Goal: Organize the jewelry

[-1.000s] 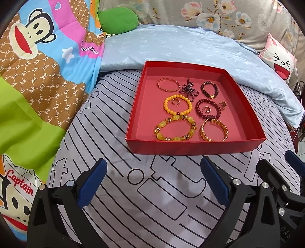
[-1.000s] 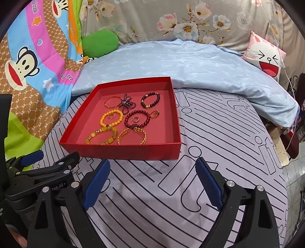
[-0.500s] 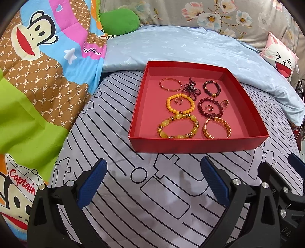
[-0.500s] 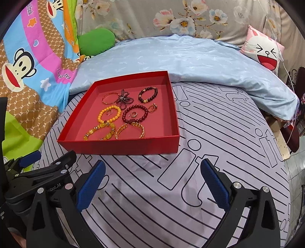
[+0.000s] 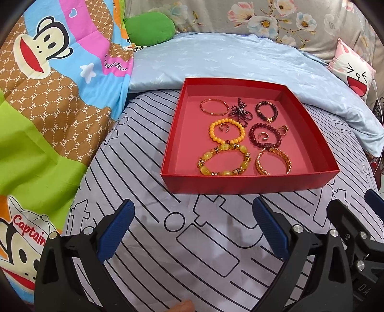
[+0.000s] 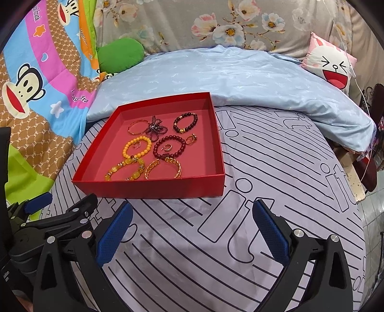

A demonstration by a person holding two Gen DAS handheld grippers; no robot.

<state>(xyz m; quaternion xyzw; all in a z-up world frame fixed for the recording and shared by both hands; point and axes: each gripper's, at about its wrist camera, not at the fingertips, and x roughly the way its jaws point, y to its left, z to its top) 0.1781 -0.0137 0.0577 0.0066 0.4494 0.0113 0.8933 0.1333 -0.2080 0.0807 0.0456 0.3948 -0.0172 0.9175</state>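
Compared with a second ago, the red box [image 5: 249, 184] sits slightly lower and larger in the left wrist view, and the right gripper [image 6: 190, 230] has spread a little wider. Both grippers hang above a bed sheet [image 6: 264, 216] printed with black lines and outlined shapes. At 12 o'clock from the box lies a pale blue quilt [image 5: 240, 60], with a floral backrest [image 6: 216, 21] behind it. A cartoon monkey blanket [image 5: 48, 84] and a green cushion [image 5: 148, 28] fill the 10 o'clock side; a pink cartoon pillow [image 6: 331, 64] sits at 2 o'clock.

Inside the box are a thin gold bangle [image 5: 214, 107], a dark beaded knot [image 5: 240, 112], a dark bead bracelet [image 5: 266, 111], an orange bead bracelet [image 5: 226, 130], a maroon bead bracelet [image 5: 264, 135], a yellow stone bracelet [image 5: 223, 159] and a gold cuff [image 5: 273, 161], with small rings in and beside the middle bracelets.

The left gripper [image 5: 194, 228] stands with jaws apart, holding nothing; the right gripper's jaws are likewise apart and empty, at 6 o'clock from the box.
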